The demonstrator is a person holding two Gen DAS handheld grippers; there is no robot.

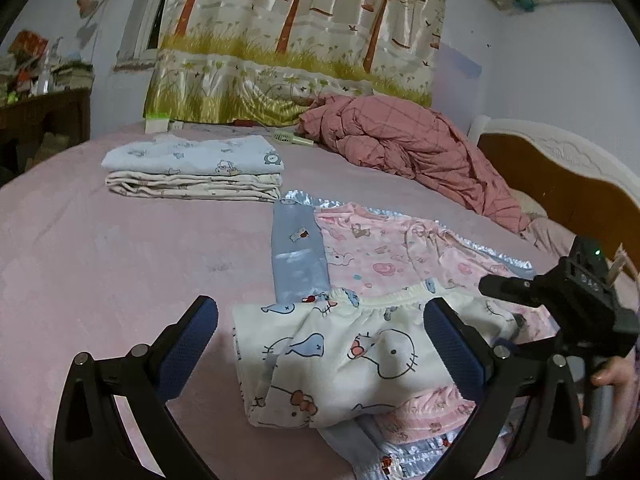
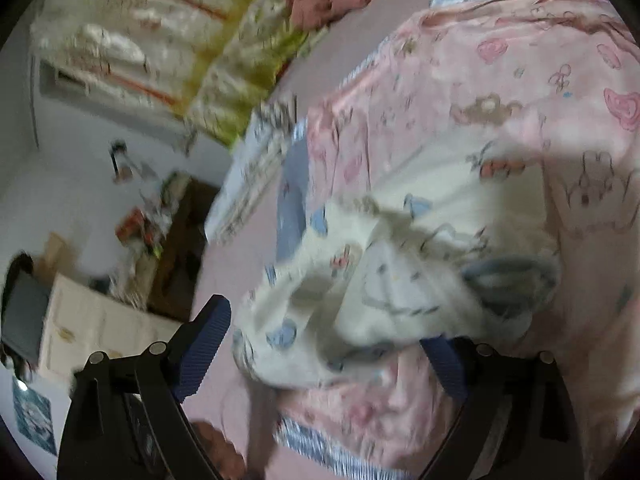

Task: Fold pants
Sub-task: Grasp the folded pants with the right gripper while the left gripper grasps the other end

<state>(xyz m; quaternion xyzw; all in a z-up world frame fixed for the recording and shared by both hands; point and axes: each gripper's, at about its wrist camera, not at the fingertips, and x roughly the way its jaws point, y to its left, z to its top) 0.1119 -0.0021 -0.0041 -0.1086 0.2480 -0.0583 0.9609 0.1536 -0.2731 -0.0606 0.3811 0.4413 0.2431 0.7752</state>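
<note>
The pants lie low in the middle of the left wrist view, white with cat and fish prints. They sit on a pink blanket on the bed. They look folded already, with the waistband on the far side.

The left gripper has its fingers wide apart, one on each side of the pants. It holds nothing. The right gripper also has its fingers apart, and the pants bunch up between them in the right wrist view (this picture is blurry, so I cannot tell if cloth touches a finger). In the left wrist view the right gripper shows at the right edge, held by a hand.

I think the folding step is nearly done. Next, the pants likely need one more fold or a tidy, or a move to the pile of folded clothes in the upper left. For that, the fingers must close on an edge of the cloth.
</note>
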